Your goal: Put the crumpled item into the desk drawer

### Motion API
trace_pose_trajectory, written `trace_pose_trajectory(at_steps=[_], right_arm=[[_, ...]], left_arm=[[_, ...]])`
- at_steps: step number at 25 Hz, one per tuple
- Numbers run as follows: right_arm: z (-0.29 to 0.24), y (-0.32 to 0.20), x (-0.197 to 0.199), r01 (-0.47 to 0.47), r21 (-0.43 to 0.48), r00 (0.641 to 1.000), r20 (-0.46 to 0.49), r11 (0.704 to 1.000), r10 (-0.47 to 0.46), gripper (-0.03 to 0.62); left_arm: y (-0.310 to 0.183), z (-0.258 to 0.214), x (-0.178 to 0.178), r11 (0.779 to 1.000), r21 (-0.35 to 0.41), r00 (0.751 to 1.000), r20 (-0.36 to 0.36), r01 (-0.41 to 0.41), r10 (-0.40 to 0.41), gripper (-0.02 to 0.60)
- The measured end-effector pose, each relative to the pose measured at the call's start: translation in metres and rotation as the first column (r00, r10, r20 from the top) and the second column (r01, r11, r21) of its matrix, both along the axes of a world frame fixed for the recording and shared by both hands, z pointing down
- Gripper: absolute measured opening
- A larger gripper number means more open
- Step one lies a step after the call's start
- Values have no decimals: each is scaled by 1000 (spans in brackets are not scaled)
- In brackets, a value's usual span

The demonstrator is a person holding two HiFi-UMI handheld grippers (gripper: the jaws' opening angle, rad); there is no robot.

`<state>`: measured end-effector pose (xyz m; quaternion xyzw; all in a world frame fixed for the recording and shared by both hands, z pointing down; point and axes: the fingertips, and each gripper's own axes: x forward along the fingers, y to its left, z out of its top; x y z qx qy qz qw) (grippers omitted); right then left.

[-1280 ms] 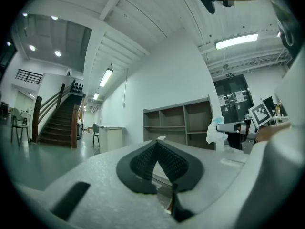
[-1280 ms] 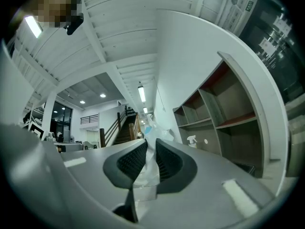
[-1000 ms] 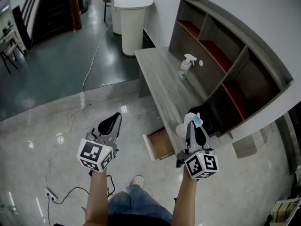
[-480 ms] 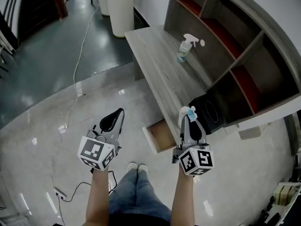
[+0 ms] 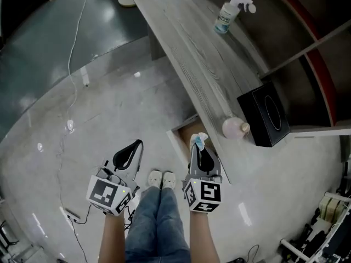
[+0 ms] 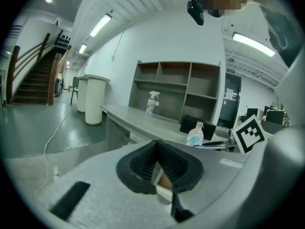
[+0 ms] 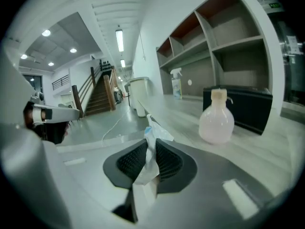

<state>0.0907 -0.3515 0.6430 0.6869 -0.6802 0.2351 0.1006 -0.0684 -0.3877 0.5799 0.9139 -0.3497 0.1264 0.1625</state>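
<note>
No writing can be read: the label on the spray bottle (image 5: 226, 16) at the far end of the tabletop (image 5: 192, 43) is too small to be made out, and the only markings on the grippers are the black-and-white square markers on their cubes.

The crumpled item (image 5: 201, 139), white with a touch of pale blue, is pinched between the jaws of the right gripper (image 5: 200, 147). In the right gripper view it is seen squeezed between the two ribbed black pads (image 7: 128, 161), its top poking out past the tips and its lower end trailing down toward the camera. The jaws are kept only slightly apart by the item.

In the head view the item is held over the near edge of the open desk drawer (image 5: 184, 133), which is pulled out from under the tabletop.

The left gripper (image 5: 137, 144) is held to the left over the floor, well apart from the drawer; its jaw tips are brought together and nothing is held.

A pale pink bottle (image 5: 235, 127) and a black box (image 5: 266, 114) are seen just beside each other on the tabletop near the drawer.
</note>
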Motion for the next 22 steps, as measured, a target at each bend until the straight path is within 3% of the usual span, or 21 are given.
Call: trace_pose_trajectory(at_steps=[5, 8, 11, 14, 17, 22], right_arm=[[75, 0, 4, -49, -102, 999, -10, 994, 48, 70], [102, 4, 4, -58, -153, 998, 15, 986, 61, 168], [100, 4, 4, -58, -147, 998, 25, 987, 62, 179], [71, -1, 1, -43, -81, 998, 39, 996, 46, 183], [17, -11, 1, -35, 42, 998, 53, 998, 33, 156], [-98, -24, 17, -49, 234, 999, 30, 971, 43, 94]], left_arm=[[2, 56, -6, 997, -74, 1000, -6, -15, 15, 3], [4, 68, -9, 996, -89, 1000, -7, -18, 17, 3], [1, 67, -10, 996, -83, 1000, -12, -18, 18, 3], [-4, 52, -7, 998, -63, 1000, -16, -21, 20, 4], [-12, 24, -1, 999, -22, 999, -25, -26, 25, 3], [-25, -50, 10, 997, 70, 998, -51, -27, 30, 3]])
